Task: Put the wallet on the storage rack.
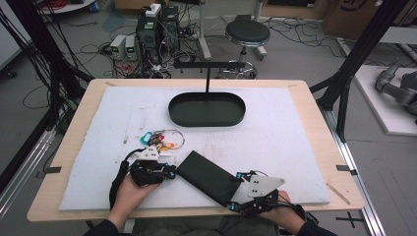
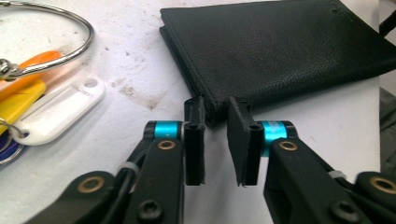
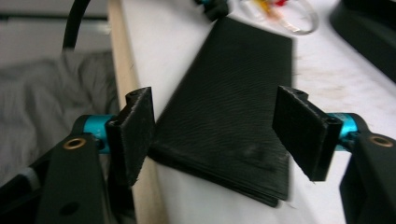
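A black leather wallet lies slanted on the white mat near the front edge. My left gripper sits at its upper-left end. In the left gripper view the jaws of the left gripper stand a narrow gap apart, with the corner of the wallet just at their tips. My right gripper is at the wallet's lower-right end. In the right gripper view the right gripper is wide open, one jaw on each side of the wallet, apart from it.
A key ring with coloured tags lies just behind the left gripper; its steel ring and white tag are close by. A black oval tray with a T-shaped stand sits at the back centre. The table's wooden front edge runs beside the wallet.
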{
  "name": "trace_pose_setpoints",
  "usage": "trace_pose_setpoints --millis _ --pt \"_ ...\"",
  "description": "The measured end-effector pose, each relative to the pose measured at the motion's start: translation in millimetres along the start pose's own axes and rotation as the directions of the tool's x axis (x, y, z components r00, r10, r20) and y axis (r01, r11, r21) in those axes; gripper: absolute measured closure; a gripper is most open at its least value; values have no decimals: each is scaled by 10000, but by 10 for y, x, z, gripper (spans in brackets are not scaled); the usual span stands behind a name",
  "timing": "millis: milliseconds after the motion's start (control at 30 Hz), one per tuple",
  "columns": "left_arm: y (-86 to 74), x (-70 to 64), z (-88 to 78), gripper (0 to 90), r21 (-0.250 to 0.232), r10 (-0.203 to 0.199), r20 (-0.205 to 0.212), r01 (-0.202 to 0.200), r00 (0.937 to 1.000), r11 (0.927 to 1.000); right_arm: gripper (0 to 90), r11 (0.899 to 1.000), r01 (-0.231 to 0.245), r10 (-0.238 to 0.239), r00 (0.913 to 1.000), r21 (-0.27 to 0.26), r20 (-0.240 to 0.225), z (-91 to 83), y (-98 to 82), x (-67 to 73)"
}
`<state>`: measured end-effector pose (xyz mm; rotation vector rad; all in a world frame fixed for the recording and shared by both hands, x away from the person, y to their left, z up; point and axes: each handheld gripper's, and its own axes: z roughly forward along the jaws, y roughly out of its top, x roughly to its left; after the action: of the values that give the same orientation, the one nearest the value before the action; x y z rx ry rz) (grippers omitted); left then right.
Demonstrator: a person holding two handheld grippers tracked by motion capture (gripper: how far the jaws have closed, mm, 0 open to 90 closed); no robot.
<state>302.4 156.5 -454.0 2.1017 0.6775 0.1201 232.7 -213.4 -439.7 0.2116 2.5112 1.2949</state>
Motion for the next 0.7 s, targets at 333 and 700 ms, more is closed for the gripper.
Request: trace_pose_setpoints --millis 333,700 --pt "-3 12 -1 738 -8 -121 -2 121 9999 9999 325 9930 896 -886 9959 773 -159 154 -19 88" --pt "-4 24 3 737 -46 -262 89 263 9996 9996 679 9801 1748 -1712 9842 941 -451 115 -32 75"
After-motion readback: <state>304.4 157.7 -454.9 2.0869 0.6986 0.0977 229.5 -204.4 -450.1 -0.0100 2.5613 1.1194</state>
